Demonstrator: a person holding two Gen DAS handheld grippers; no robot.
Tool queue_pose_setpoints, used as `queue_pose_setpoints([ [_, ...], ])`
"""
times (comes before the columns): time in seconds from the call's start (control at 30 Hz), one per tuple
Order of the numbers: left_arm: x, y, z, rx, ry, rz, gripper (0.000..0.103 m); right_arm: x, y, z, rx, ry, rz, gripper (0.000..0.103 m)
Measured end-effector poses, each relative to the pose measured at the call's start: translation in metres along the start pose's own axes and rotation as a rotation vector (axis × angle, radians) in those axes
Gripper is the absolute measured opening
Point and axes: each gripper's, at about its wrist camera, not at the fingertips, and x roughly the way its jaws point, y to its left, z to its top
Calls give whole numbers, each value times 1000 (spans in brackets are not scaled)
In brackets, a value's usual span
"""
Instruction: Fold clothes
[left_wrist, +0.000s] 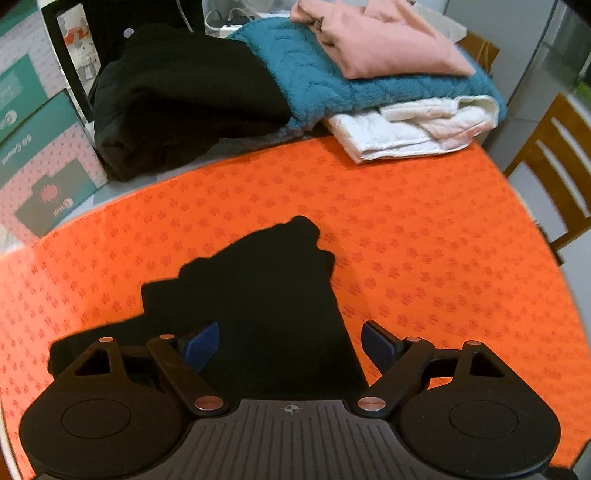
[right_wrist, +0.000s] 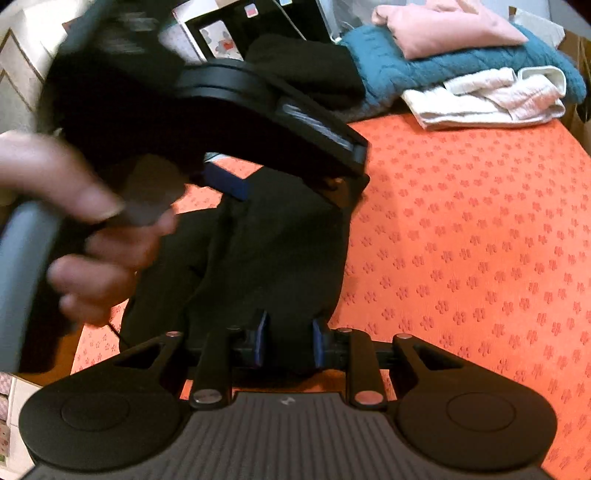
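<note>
A black garment (left_wrist: 273, 280) lies bunched on the orange patterned tablecloth (left_wrist: 443, 240). My left gripper (left_wrist: 291, 343) hovers over its near part, open, with nothing between the blue pads. In the right wrist view the same garment (right_wrist: 273, 258) runs from the table into my right gripper (right_wrist: 290, 341), whose pads are shut on a fold of the cloth. A person's hand (right_wrist: 92, 229) holds the left gripper above the garment's far end, and one of its blue pads (right_wrist: 226, 184) shows just over the fabric.
At the table's far edge sits a pile of folded clothes: a black one (left_wrist: 177, 96), a teal fleece (left_wrist: 306, 85), a pink one (left_wrist: 376, 40) and a white one (left_wrist: 406, 125). Printed boxes (left_wrist: 44, 158) stand at the left. A wooden chair (left_wrist: 554, 162) is at the right.
</note>
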Motion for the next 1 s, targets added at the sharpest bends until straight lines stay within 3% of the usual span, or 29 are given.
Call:
queue_pose_setpoints([
  [0.17,23,-6,10,-23,42,68,86,-1,5,2,-27,-3,6,27],
  [0.37,43,-18,11,42,68,141,84,-2,5,4,-13,-17,26,28],
  [0.43,44,-16,10,37,64,130,69,-2,1,4,10,-22,39,29],
  [0.53,39,-5,9,1,57,96,55,-2,-7,2,55,-28,61,35],
  [0.83,25,39,9,-210,58,-45,45,12,-17,-2,121,-20,97,56],
  [0.9,24,44,9,-235,57,-58,44,19,-21,-3,148,-6,115,55],
  [0.93,24,45,9,-245,55,-63,42,23,-24,-4,165,2,126,43],
  [1.0,24,47,10,-256,52,-73,40,22,-30,-3,197,-3,129,33],
])
